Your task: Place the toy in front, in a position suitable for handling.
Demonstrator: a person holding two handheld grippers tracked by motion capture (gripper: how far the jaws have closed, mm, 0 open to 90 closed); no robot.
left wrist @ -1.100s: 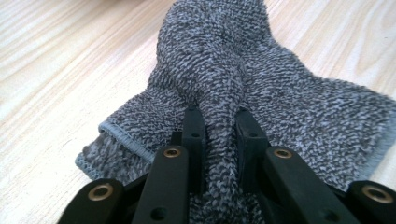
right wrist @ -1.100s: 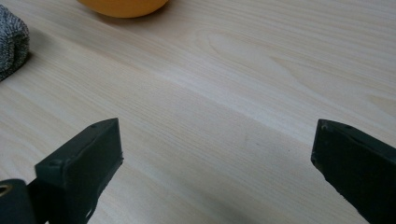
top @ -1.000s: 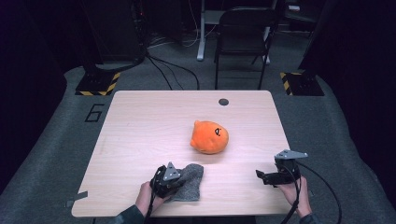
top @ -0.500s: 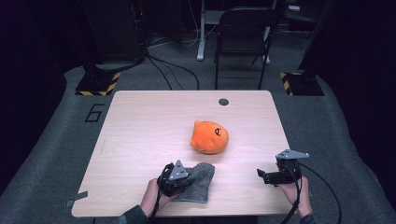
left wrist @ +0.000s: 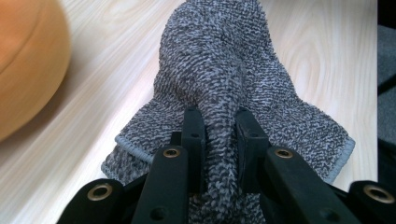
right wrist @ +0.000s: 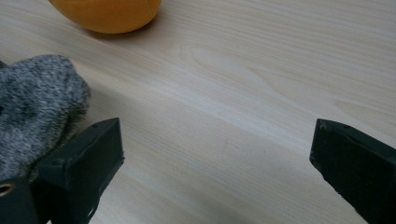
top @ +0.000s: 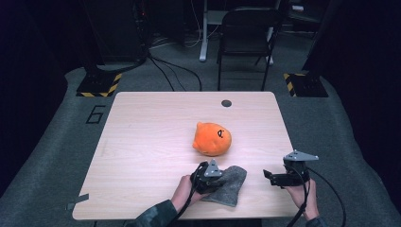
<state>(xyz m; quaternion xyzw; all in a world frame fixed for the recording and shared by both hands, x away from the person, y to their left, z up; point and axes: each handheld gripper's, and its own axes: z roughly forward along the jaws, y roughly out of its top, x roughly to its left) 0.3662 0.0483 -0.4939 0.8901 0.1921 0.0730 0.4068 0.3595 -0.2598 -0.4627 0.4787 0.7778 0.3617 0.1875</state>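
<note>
A grey knitted cloth [top: 229, 183] lies near the front edge of the wooden table [top: 142, 142]. My left gripper [top: 208, 176] is shut on it, and in the left gripper view the two black jaws pinch a raised fold of the grey cloth [left wrist: 219, 93] at my left gripper [left wrist: 219, 130]. An orange plush toy [top: 212, 138] with a small face sits at the table's middle, behind the cloth. My right gripper [top: 269, 176] rests at the front right, pointing left, jaws wide apart over bare wood [right wrist: 217, 140]. The cloth's edge [right wrist: 37, 102] lies just beyond its left jaw.
A small dark round grommet [top: 226, 102] sits near the table's far edge. A black chair [top: 246, 42] stands behind the table. Yellow-black striped blocks [top: 97, 85] lie on the grey floor at both far corners.
My left gripper has slid to the right along the front of the table, dragging the grey cloth with it. The right gripper and the orange toy stayed where they were.
</note>
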